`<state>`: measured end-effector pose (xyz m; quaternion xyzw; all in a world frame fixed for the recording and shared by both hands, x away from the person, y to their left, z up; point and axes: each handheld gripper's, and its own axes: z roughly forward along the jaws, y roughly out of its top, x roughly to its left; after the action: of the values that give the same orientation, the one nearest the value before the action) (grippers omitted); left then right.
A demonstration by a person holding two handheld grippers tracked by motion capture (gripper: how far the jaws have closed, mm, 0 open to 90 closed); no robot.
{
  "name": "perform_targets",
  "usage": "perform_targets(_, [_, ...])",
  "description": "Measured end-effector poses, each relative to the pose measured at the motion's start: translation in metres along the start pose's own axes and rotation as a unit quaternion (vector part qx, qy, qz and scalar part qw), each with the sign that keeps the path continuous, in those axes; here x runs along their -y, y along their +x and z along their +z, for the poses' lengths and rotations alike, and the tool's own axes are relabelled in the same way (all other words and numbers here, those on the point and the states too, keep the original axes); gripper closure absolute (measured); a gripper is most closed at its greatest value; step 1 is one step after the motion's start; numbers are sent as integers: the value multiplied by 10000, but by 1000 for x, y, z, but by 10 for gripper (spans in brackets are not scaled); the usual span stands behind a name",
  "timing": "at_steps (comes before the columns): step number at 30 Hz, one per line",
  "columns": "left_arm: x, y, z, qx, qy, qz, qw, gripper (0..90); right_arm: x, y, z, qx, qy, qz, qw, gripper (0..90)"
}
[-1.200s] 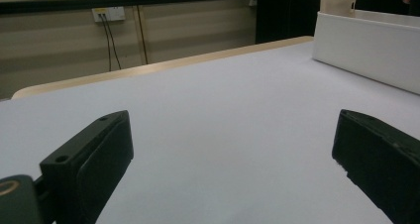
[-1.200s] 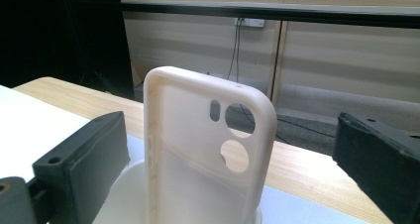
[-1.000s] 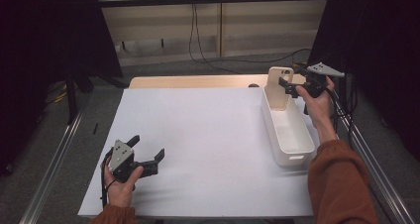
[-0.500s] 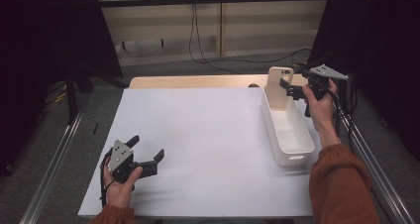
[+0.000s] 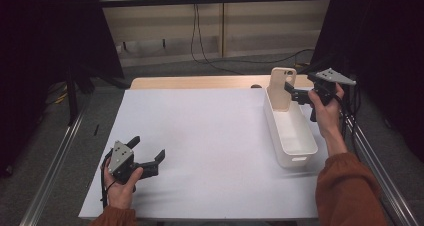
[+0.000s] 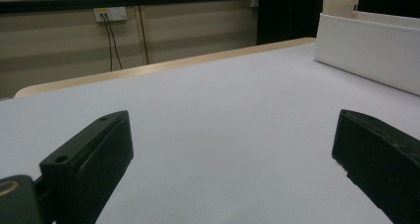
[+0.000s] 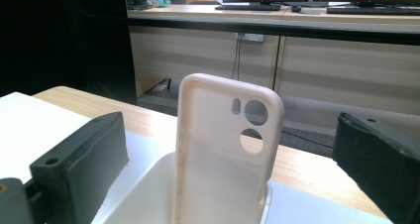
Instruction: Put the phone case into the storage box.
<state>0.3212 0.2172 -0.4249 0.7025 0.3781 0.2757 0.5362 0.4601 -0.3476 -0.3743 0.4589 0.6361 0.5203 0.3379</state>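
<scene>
1. The bench (image 5: 210, 136), covered by a white sheet with a wooden edge showing along its far side, takes up the middle of the high view.
2. A white bin (image 5: 292, 136), long and narrow, lies on the sheet at the right of centre in the high view, running from the upper middle down toward the lower right. In the left gripper view its side wall (image 6: 366, 48) sits in the upper right corner.
3. A cream phone case (image 5: 281, 88) stands upright inside the far end of the bin, leaning against its end wall, its top rising well above the rim. In the right gripper view the phone case (image 7: 223, 154) is in the centre of the frame, its open side facing the camera and the camera cutouts near its top right.
4. The right gripper (image 5: 295, 92), held in a hand at the upper right of the high view, points toward the case. Its fingers (image 7: 81, 159) are spread wide; the case stands between them farther off, with clear gaps on both sides.
5. The left gripper (image 5: 150, 156), held in a hand at the lower left of the high view, rests low over the bare sheet, well apart from the bin. Its fingers (image 6: 94, 159) are spread wide with nothing between them.
</scene>
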Motion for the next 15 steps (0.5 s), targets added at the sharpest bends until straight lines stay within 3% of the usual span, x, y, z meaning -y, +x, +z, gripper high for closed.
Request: perform_targets(15, [0, 1, -2, -45, -64, -58, 10000, 27, -3, 12, -25, -40, -78, -120, 9999, 3])
